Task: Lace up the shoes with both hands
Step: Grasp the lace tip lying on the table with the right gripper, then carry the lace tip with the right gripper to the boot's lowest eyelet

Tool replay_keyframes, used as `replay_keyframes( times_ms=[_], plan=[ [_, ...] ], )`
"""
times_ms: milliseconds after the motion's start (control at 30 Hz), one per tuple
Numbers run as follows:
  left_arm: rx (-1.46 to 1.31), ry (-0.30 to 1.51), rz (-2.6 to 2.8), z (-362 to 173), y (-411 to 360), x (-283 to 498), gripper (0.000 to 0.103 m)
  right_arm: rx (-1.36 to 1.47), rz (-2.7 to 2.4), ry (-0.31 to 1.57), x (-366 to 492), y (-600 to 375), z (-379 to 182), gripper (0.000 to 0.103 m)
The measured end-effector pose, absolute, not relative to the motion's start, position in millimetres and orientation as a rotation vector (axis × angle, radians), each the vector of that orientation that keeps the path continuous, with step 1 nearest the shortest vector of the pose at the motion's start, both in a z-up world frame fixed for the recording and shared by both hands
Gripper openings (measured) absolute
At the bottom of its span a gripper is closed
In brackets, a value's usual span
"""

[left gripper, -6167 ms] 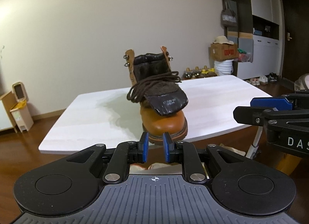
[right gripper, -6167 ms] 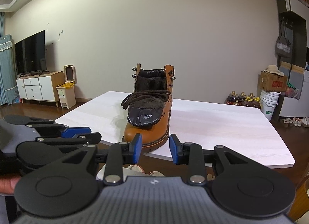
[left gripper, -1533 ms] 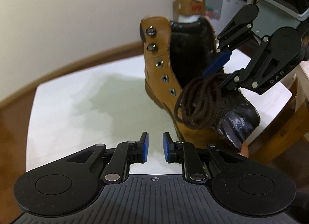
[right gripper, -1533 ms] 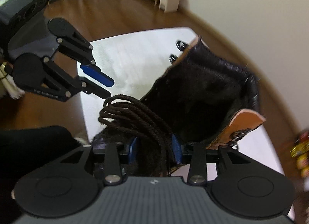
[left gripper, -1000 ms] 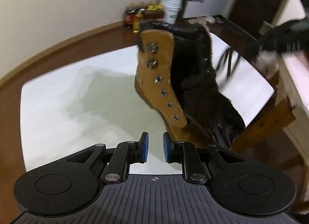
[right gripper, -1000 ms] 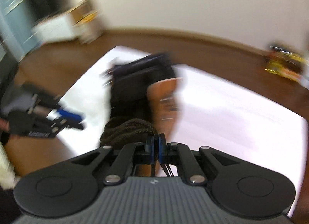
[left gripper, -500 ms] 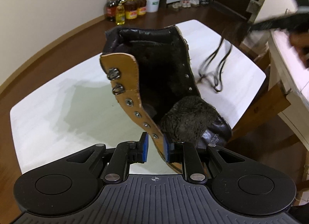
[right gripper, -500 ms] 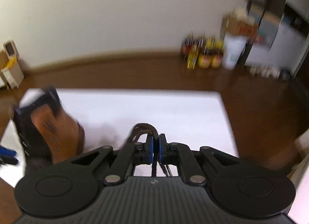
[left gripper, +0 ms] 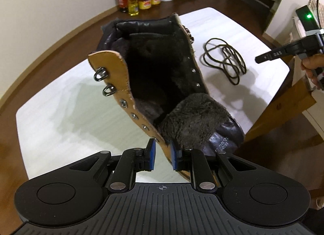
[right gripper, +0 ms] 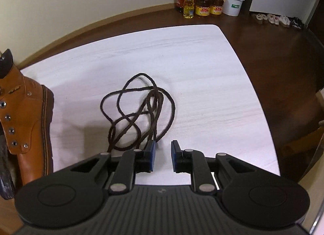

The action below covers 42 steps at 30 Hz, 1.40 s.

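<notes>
A tan boot (left gripper: 119,77) with dark fur lining stands unlaced on the white table (left gripper: 60,113), its furry tongue (left gripper: 194,113) folded forward. My left gripper (left gripper: 163,154) straddles the lower edge of the boot's left eyelet flap. Its jaws are closing, and a gap still shows beside the left pad. The dark brown lace (right gripper: 155,105) lies loose in a tangle on the table to the right of the boot (right gripper: 30,113). My right gripper (right gripper: 163,149) hovers just in front of the tangle. Its jaws are opening and nothing is between the pads.
Oil bottles (right gripper: 200,2), a white bucket (right gripper: 232,2) and shoes (right gripper: 271,18) sit on the dark floor beyond the table. A wooden chair back (left gripper: 283,109) stands at the table's right side. The table's rounded far corner (right gripper: 214,27) is close behind the lace.
My right gripper carried the lace off the boot to the right, came down and let go; the lace now lies on the table. My left gripper moved onto the boot's eyelet flap.
</notes>
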<state>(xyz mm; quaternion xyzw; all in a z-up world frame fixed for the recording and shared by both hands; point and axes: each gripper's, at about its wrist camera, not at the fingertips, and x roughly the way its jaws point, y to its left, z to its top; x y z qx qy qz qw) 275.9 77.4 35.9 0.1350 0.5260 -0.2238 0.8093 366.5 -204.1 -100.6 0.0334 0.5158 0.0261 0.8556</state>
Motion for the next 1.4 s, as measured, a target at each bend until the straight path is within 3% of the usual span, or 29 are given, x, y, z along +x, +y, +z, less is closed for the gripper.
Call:
replay_keyframes(
  times_ms=[400,433,467,500,967,1267,1400],
  plan=[
    [0.309,1.146,-0.454,33,71,277,0.017,0.005,0.161,1.029,413,-190,-115,0.018],
    [0.309,1.146,-0.454,32,71,277,0.017,0.006,0.166,1.027,415,-189,-117,0.015],
    [0.31,1.146,-0.453,32,71,277,0.017,0.015,0.17,1.021,416,-189,-118,0.003],
    [0.31,1.147,-0.451,32,71,276,0.017,0.024,0.175,1.015,418,-189,-118,0.003],
    [0.267,1.133,-0.48,36,80,277,0.017,0.888,0.253,1.037,383,-236,-71,0.003],
    [0.383,1.125,-0.697,3,96,261,0.017,0.925,0.213,1.044,321,-169,-65,0.003],
    [0.277,1.033,-0.856,4,105,261,0.017,0.862,0.086,1.004,295,-157,-59,0.003]
  ],
)
